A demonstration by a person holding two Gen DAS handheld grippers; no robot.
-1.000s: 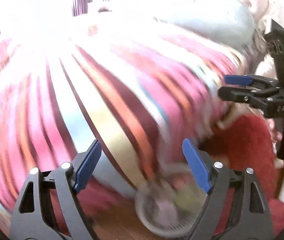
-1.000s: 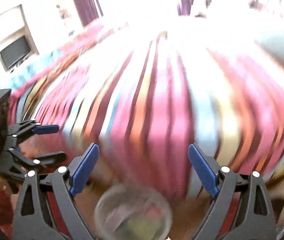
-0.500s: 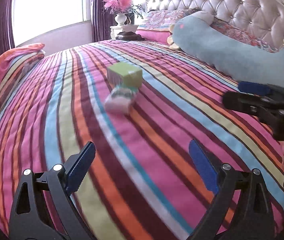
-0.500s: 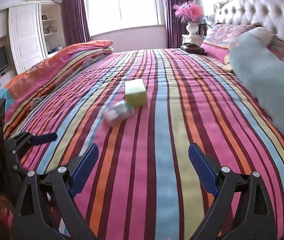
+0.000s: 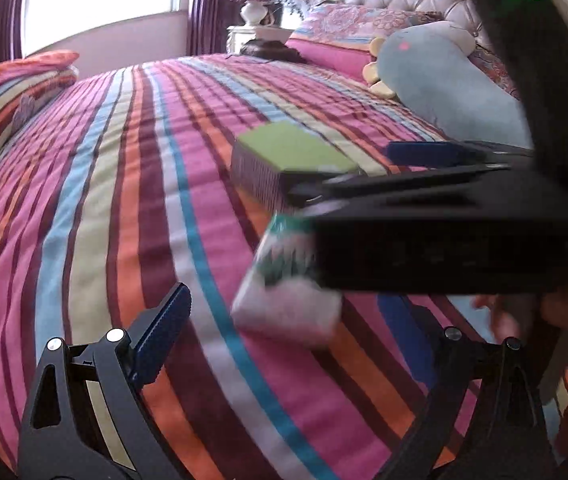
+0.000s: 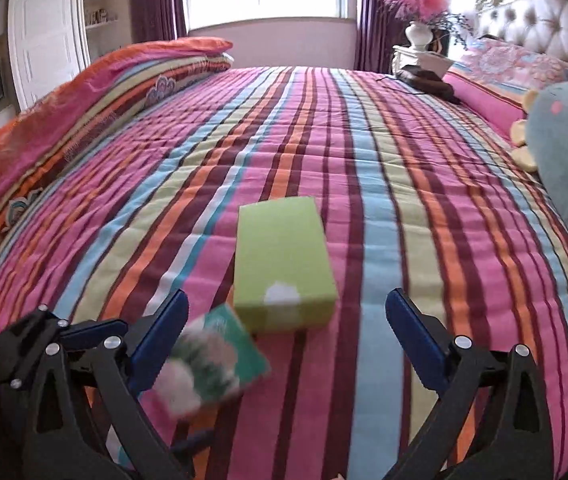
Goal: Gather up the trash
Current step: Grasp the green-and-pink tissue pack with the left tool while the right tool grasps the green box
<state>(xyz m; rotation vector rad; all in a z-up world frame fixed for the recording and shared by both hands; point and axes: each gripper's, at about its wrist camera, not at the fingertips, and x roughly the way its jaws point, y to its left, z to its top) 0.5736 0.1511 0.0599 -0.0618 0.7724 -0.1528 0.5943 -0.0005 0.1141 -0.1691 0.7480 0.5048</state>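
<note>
A light green box [image 6: 284, 256] lies in the middle of the striped bed cover [image 6: 363, 152]. Just in front of it, to its left, lies a green and white soft packet [image 6: 212, 364], blurred. My right gripper [image 6: 284, 332] hovers over the box's near end, its jaws opening, touching nothing. In the left wrist view the packet [image 5: 284, 280] lies just ahead of my open left gripper [image 5: 284, 308], with the box [image 5: 291, 152] behind it. The right gripper's upper finger [image 5: 427, 152] and black body cross that view from the right and hide part of the box and packet.
A long blue plush cushion [image 6: 567, 144] lies along the bed's right side by the tufted headboard [image 6: 555, 8]. A folded orange quilt [image 6: 84, 92] sits on the left. A nightstand with a vase [image 6: 419, 36] stands at the far end. A hand [image 5: 503, 320] holds the right tool.
Both views swung from a blurred pass over a round bin by the bed onto the bed, then closed in on the box and packet. The right jaws stand wider.
</note>
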